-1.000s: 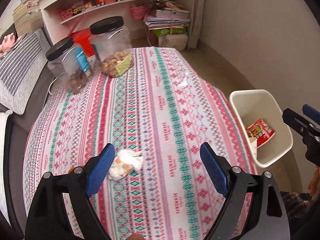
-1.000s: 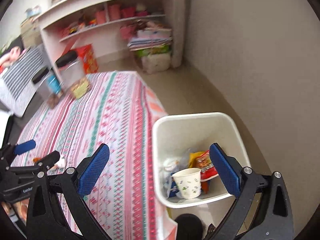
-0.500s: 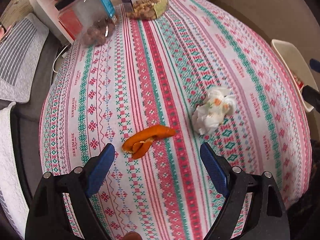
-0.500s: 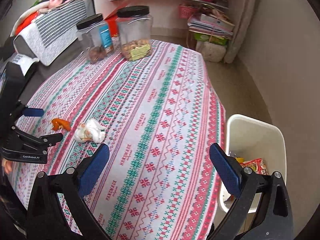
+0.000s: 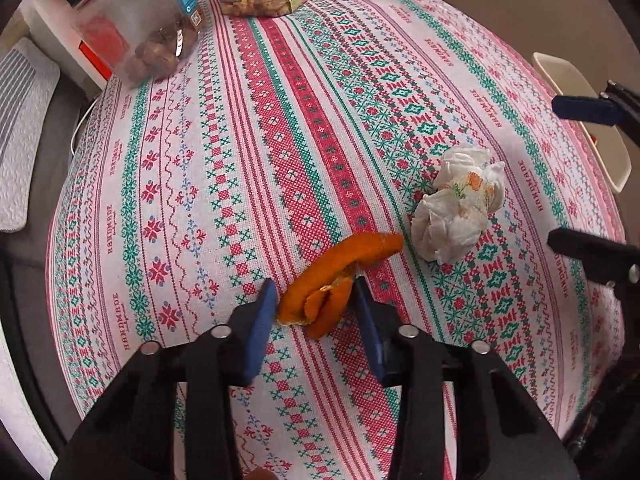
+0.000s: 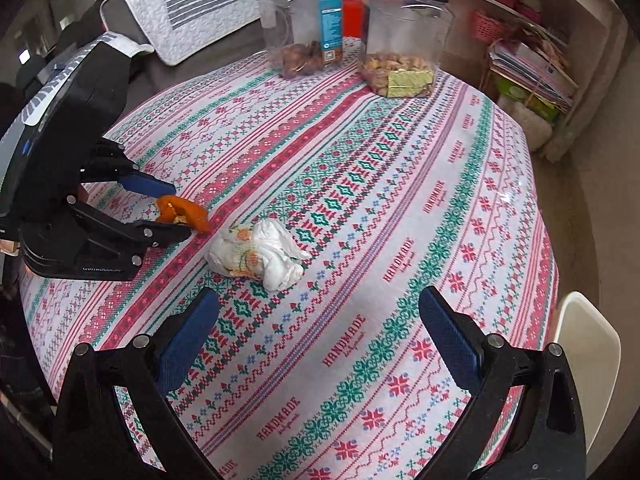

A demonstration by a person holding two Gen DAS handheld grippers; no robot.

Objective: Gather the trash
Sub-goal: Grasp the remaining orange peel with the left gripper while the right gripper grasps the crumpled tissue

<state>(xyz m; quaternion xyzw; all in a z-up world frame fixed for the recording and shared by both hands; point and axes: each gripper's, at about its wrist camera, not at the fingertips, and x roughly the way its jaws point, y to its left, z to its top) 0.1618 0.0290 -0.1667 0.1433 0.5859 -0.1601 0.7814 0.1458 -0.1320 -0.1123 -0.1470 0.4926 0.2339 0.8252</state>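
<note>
Left gripper [image 5: 314, 306] is low on the surface [image 5: 248, 128], fingers [image 5: 262, 322] narrowed around the near end of the orange peel [image 5: 340, 276]. Both blue pads sit right at the peel's sides, the peel lies on the cloth; can't tell if the pinch is firm. From the right wrist view the peel [image 6: 182, 212] sits between the left gripper's [image 6: 164, 208] two fingers.

Crumpled tissue [image 5: 460, 204] lies just beside the far tip of the peel, loose on the cloth.

Right gripper [image 6: 320, 340] hovers over the surface with fingers [image 6: 446, 336] spread wide, holding nothing; the tissue [image 6: 260, 258] is just ahead of its left finger.

White trash bin [image 6: 584, 344] stands off the surface's edge at right. Two clear black-lidded jars [image 6: 404, 36] at the far end
</note>
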